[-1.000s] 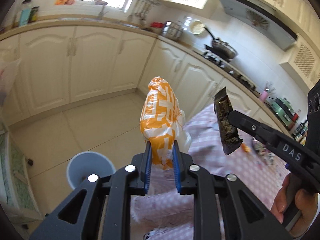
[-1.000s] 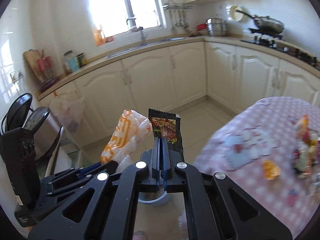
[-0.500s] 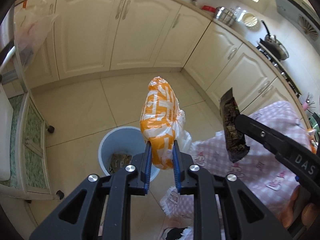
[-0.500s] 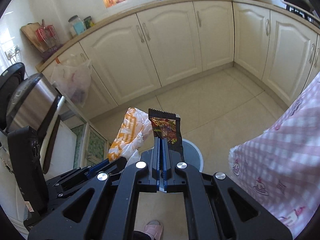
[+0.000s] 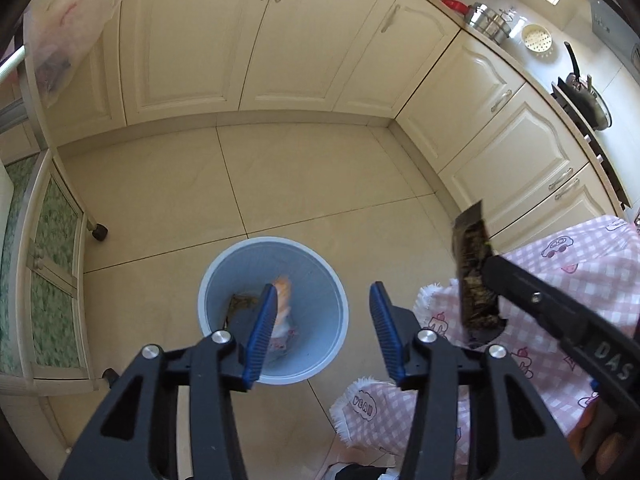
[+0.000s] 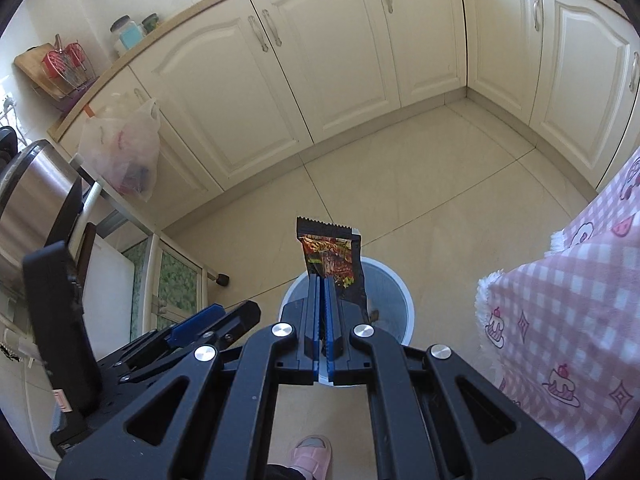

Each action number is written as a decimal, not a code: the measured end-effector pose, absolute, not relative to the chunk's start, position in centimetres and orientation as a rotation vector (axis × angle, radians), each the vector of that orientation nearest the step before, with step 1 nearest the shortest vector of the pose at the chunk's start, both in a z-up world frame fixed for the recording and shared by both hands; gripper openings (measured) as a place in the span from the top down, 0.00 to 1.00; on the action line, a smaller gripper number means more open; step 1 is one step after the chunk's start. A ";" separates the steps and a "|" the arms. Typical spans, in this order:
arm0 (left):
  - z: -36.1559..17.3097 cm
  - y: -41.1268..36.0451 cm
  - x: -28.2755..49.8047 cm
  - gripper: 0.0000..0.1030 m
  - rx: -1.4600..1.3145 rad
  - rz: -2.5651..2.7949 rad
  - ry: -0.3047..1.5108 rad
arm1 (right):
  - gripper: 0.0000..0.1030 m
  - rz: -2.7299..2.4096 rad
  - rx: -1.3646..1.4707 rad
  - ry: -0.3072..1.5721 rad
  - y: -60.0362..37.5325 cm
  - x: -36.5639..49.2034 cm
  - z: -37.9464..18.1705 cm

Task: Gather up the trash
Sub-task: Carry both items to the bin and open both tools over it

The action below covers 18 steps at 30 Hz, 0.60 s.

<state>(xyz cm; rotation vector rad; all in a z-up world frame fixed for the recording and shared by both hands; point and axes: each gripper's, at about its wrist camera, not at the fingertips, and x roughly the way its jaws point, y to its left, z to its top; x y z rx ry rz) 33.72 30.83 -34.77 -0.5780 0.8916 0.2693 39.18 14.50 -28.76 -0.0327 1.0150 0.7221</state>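
My left gripper [image 5: 323, 294] hangs over a pale blue bin [image 5: 273, 308] on the floor, its jaws opening with nothing between them. The orange and white bag [image 5: 282, 307] is blurred inside the bin, just beyond the left pad. Brown scraps lie at the bin's bottom. My right gripper [image 6: 322, 280] is shut on a dark snack wrapper [image 6: 333, 259], which stands upright above the same bin [image 6: 390, 300]. That wrapper [image 5: 474, 276] and the right gripper's finger [image 5: 532, 300] show at the right of the left wrist view.
A pink checked tablecloth [image 6: 560, 320] hangs at the right, close to the bin. Cream cabinets [image 5: 280, 40] line the far walls. A wheeled cart [image 5: 48, 280] with green glass doors stands left, and a plastic bag [image 6: 120, 152] hangs from it. A pink slipper [image 6: 312, 454] is below.
Both grippers came down over the bin. The left jaws spread and the orange and white bag dropped out of them into the bin. The right one kept the wrapper.
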 end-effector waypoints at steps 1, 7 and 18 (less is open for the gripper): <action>-34.8 30.9 33.5 0.54 -0.577 0.272 0.886 | 0.99 0.723 -0.032 1.019 14.6 39.2 -28.9; -34.3 31.2 32.8 0.54 -0.586 0.291 0.878 | 0.99 0.726 -0.029 1.037 15.3 39.3 -29.3; -34.1 32.9 32.0 0.54 -0.670 0.298 0.856 | 0.96 0.764 -0.018 1.025 17.4 40.1 -29.1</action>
